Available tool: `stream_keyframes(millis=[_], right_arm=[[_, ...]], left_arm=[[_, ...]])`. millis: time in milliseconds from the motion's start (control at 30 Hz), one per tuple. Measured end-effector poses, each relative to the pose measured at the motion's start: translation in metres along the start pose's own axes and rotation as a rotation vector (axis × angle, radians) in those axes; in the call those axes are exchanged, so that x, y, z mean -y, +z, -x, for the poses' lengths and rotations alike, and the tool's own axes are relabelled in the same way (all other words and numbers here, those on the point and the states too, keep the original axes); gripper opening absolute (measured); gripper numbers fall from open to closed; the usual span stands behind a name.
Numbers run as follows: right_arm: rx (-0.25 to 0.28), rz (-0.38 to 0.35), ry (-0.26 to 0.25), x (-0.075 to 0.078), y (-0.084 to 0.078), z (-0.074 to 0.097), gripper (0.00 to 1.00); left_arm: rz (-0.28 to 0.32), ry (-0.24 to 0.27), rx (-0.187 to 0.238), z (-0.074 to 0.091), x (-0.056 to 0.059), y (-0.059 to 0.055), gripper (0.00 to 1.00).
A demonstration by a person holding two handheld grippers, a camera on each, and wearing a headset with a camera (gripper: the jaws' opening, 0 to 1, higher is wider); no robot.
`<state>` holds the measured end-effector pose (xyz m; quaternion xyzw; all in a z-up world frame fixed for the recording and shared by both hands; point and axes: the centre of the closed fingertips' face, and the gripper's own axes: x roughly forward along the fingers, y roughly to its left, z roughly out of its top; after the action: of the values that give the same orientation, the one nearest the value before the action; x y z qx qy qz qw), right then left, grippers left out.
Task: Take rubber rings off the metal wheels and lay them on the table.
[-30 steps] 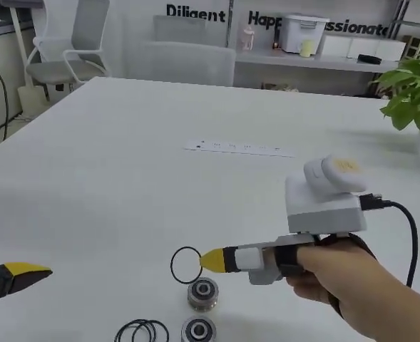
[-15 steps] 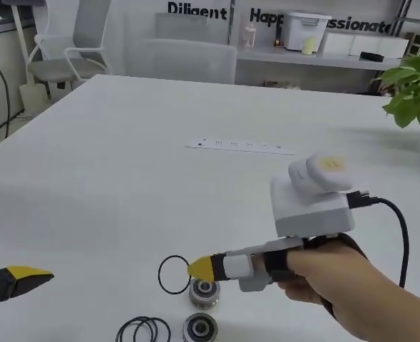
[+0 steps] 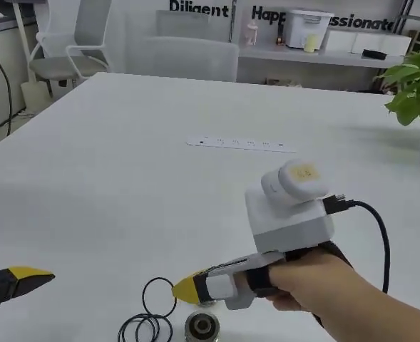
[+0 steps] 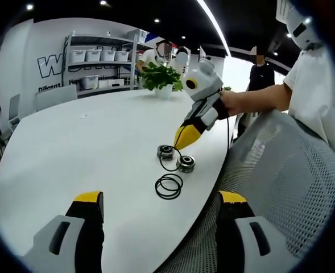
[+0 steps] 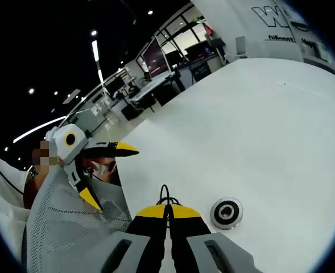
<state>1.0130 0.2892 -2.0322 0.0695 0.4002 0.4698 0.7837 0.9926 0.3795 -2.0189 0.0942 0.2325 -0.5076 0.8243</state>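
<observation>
My right gripper is shut on a thin black rubber ring that hangs from its yellow tips just over the table. In the right gripper view the jaws meet on the ring, with one metal wheel on the table to their right. A bare metal wheel sits by the table's near edge, beside loose rings lying flat. My left gripper waits at the far left, and its own view shows it open. Ahead of it lie two wheels and the loose rings.
A white power strip lies mid-table. A potted plant stands at the right edge. Chairs and shelves line the far side. The white table has wide free room beyond the wheels.
My right gripper has carried the ring down and left, from beside the far wheel toward the loose rings near the table's edge. The left gripper stays put.
</observation>
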Motion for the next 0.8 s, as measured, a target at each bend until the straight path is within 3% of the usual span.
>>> stream_keyframes(millis=[267, 600, 800], right_arm=[[-0.034, 0.022, -0.009, 0.000, -0.009, -0.007, 0.00], [-0.062, 0.053, -0.056, 0.011, -0.019, -0.014, 0.00], [-0.054, 0.042, -0.065, 0.014, -0.019, -0.015, 0.00]], left_arm=[[0.006, 0.001, 0.001, 0.000, 0.000, 0.000, 0.79], [0.015, -0.001, 0.004, 0.000, 0.000, -0.001, 0.79], [0.022, -0.003, 0.003, 0.000, 0.001, -0.001, 0.78]])
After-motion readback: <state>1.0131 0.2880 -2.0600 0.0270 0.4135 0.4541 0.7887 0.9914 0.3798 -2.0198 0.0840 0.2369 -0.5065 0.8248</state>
